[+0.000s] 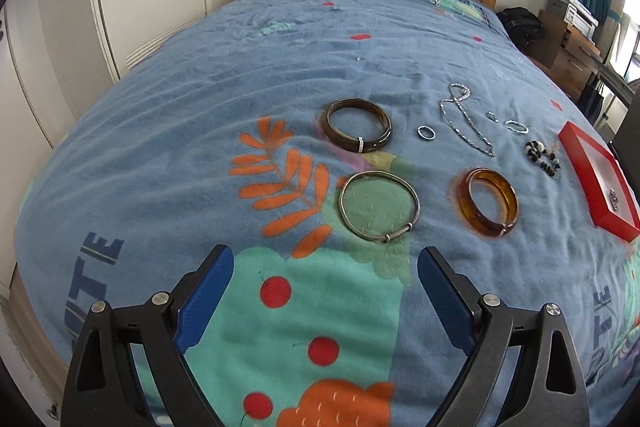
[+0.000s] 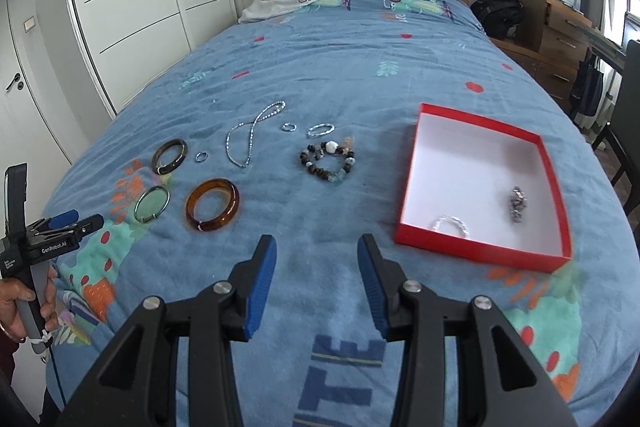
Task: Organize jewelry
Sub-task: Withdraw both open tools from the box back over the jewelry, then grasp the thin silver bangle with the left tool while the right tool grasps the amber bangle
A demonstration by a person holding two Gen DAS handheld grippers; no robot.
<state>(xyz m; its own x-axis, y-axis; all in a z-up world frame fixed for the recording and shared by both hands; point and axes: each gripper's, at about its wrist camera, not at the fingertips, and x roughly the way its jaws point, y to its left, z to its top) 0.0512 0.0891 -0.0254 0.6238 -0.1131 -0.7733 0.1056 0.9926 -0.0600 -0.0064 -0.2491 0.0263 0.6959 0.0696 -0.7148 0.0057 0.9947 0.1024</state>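
I see both my left claw (image 1: 325, 267) and right claw (image 2: 317, 259) released and empty above the blanket (image 2: 360, 75), bracelets (image 2: 212, 205) ahead, red box (image 2: 480, 251) rightward.

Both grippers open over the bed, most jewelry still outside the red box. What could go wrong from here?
1. The silver chain lies looped on the soft blanket; a pinch may catch fabric or lift only part of it.
2. The small ring sits close to the dark bangle, so closing on one may nudge the other.
3. The red box is shallow and already holds two pieces; a careless drop may bounce out.
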